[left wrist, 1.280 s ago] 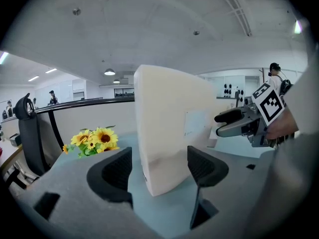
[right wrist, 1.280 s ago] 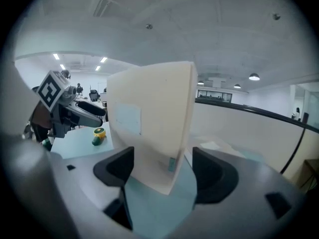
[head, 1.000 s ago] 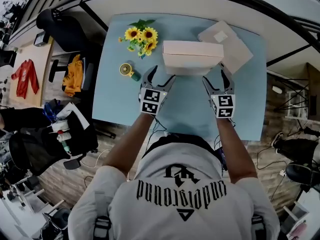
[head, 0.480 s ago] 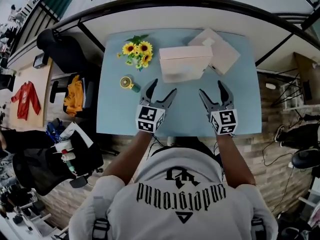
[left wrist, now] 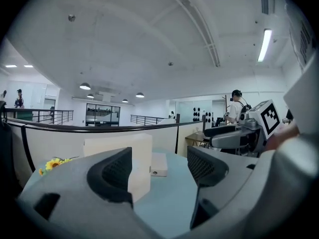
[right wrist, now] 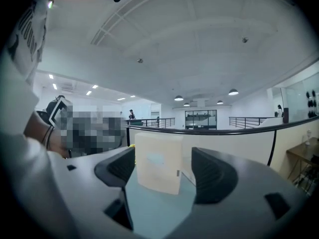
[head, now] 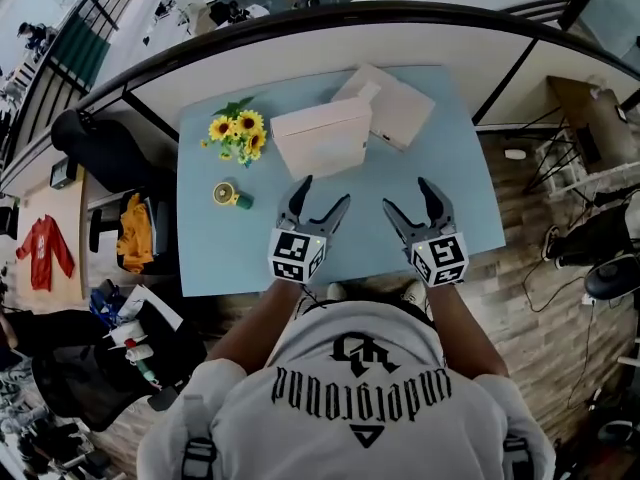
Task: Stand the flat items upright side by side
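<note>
On your table (head: 215, 253) you have two pale boxes (head: 320, 138), one sunflower bunch (head: 235, 133) and one small yellow item (head: 225, 194).

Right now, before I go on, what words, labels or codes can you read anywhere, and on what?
"underground" (best reading), upside down in the head view, across the back of the person's shirt.
Cubes on the left gripper and right gripper: square marker patterns only, no words.
Pale label on the standing box: too faint to read.
</note>
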A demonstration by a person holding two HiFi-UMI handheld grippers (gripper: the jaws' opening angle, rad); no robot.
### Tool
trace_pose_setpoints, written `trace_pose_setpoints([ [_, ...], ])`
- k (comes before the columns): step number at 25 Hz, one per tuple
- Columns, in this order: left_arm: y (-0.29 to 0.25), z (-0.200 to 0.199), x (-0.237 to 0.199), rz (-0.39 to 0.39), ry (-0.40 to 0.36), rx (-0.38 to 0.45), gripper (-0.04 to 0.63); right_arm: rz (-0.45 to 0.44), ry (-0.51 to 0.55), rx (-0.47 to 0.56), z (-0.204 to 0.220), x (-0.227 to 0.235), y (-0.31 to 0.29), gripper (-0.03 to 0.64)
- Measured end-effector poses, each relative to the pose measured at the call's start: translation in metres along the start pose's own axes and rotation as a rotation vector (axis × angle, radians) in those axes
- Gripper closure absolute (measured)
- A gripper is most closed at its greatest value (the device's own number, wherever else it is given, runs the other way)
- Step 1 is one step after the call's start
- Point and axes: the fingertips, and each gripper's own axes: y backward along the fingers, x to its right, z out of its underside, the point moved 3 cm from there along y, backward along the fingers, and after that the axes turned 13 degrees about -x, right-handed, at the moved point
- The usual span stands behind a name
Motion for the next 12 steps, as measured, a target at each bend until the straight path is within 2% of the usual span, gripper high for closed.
trace_pose_setpoints([
  [6,-0.037,-0.021,0.055,0.022,-0.025,0.003,0.238,0.002,-0.004,0.019,0.007,0.048,0.038,0.261],
  [12,-0.084,-0.044,0.133,0.030,-0.023,0.006,0.239,-0.023,0.001,0.029,0.018,0.115,0.088,0.261],
])
